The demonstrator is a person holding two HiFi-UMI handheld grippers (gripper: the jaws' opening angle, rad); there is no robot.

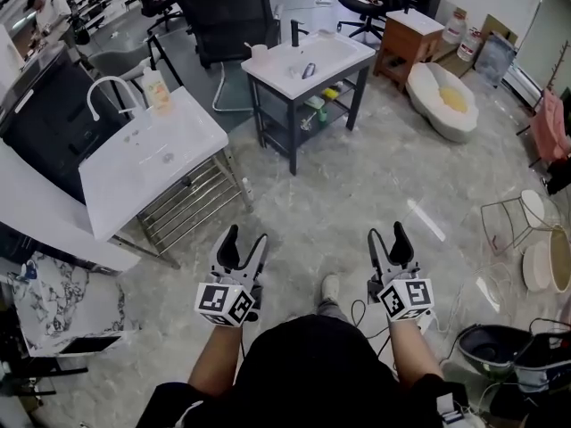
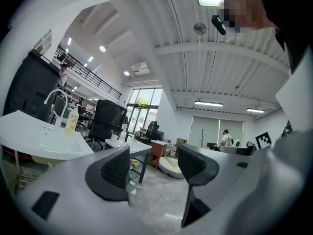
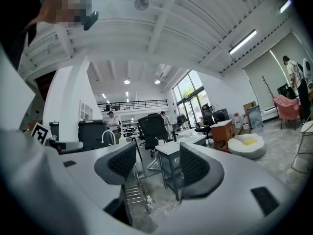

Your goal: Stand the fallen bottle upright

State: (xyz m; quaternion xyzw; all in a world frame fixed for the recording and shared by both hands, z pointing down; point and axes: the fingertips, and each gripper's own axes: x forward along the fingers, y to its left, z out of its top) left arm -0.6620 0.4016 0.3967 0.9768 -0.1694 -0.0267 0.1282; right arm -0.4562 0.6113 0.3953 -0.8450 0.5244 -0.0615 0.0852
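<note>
While both pairs of fingers stand wide apart with nothing between them, the left gripper (image 1: 243, 243) and the right gripper (image 1: 389, 237) are held level, side by side, over the marbled floor (image 1: 357, 176). In the left gripper view the dark ribbed fingers (image 2: 115, 173) frame only floor and far furniture, and the right gripper's fingers (image 3: 195, 169) do likewise in the right gripper view. Each gripper bears one cube (image 1: 225, 303) with black-and-white square markers, which are patterns and not letters.

The bottle (image 1: 309, 69) lies on its side, well apart from both grippers, in the basin of the far tabletop (image 1: 357, 53). It shows as a slim grey oblong, set slantwise. Any label on it is too small to read. That white tabletop, on a dark frame, also carries one white cup (image 1: 259, 52) and one black tap (image 1: 294, 32).

Nearer, and to the left, a second white tabletop (image 1: 134, 185) carries one curved white tap (image 1: 107, 92) and one upright orange bottle (image 1: 157, 89), whose label cannot be read either. A steel rack (image 1: 192, 203) sits under it.

The count is two grippers, two tabletops, two taps, two bottles (one lying, one standing) and one cup. Behind the far tabletop stand two black chairs (image 1: 232, 12), and two water jugs (image 1: 458, 25) stand by the far wall.
</note>
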